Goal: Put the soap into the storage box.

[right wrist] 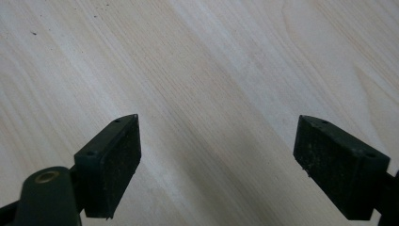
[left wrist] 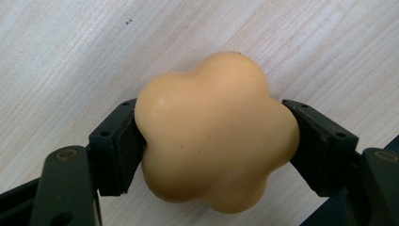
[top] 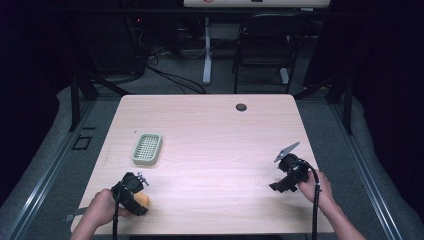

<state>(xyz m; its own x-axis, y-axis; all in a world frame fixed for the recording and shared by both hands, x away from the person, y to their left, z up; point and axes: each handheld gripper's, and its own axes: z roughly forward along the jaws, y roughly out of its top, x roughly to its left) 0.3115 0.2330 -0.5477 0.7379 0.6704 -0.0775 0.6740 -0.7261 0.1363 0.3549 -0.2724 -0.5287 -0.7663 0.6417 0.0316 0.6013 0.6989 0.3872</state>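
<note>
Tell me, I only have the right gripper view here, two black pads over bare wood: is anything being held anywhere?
Observer: Yes. The left tool is shut on a yellow flower-shaped soap, pads pressing on both its sides.
Operator: Is the soap lifted?
Observer: I cannot tell; in the high view it sits low at the table's near left edge.
Operator: Anything else on the table?
Observer: A pale green soap dish lies beyond the left tool, nothing in it.
Operator: And my tool?
Observer: The right tool is open, near the right edge, with nothing between its pads.
</note>
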